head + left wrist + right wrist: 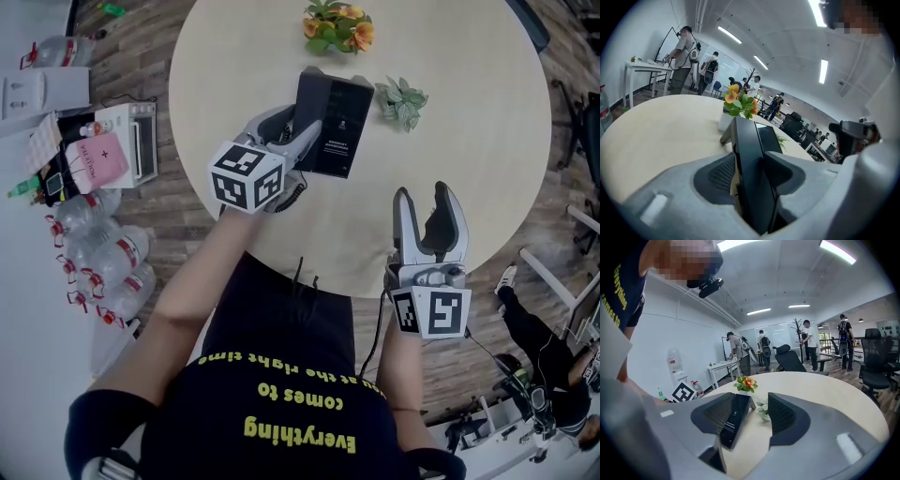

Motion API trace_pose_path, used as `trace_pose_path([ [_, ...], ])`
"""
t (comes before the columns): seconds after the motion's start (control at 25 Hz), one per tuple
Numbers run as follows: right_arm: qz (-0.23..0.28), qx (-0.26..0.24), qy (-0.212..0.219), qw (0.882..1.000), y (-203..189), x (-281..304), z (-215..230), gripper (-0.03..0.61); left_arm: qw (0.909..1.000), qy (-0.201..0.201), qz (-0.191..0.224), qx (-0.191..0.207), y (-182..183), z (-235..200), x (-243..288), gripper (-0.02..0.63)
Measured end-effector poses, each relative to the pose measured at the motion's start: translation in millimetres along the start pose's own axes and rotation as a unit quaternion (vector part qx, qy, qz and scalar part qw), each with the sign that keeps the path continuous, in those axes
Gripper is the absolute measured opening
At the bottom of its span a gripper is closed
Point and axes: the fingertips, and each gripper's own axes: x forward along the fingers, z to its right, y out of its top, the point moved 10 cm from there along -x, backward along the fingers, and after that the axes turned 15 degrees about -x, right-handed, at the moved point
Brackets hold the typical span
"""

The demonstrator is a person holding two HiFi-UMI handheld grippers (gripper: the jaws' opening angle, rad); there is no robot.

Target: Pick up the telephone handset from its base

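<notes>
A black telephone base (337,127) lies on the round beige table (469,141), with its black handset (305,111) along its left side. My left gripper (292,131) straddles the handset. In the left gripper view the handset (749,154) stands on edge between the jaws of the left gripper (751,180); the right pad lies against it, and a thin strip of table shows beside the left pad. My right gripper (429,202) hovers open and empty over the table's near edge. In the right gripper view the right gripper (752,416) faces the telephone base (733,420).
A pot of orange flowers (337,26) and a small green plant (401,101) stand beyond the phone. The coiled cord (298,187) hangs near my left gripper. Water bottles (98,253) and a cluttered cart (103,150) are on the floor at left. People stand in the background.
</notes>
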Motion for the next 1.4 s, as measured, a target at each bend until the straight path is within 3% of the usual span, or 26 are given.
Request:
trace_pose_path([
  [0.32, 0.002, 0.000, -0.001, 1.000, 3, 4, -1, 0.236, 0.9999, -0.003, -0.005, -0.011, 4, 1, -7, 0.130],
  [0.76, 0.007, -0.001, -0.005, 1.000, 7, 2, -5, 0.236, 0.9990, -0.026, -0.002, -0.037, 6, 6, -20, 0.107],
  [1.0, 0.012, 0.000, -0.009, 1.000, 9, -3, -4, 0.233, 0.9980, -0.042, 0.020, -0.043, 11, 15, -32, 0.078],
  [1.28, 0.030, -0.012, -0.017, 0.999, 18, -14, -7, 0.165, 0.9973, -0.051, 0.042, -0.031, 20, 27, -49, 0.077],
  [1.4, 0.040, -0.018, -0.015, 0.999, 23, -19, -8, 0.101, 0.9968, -0.054, 0.057, -0.020, 25, 34, -58, 0.077],
])
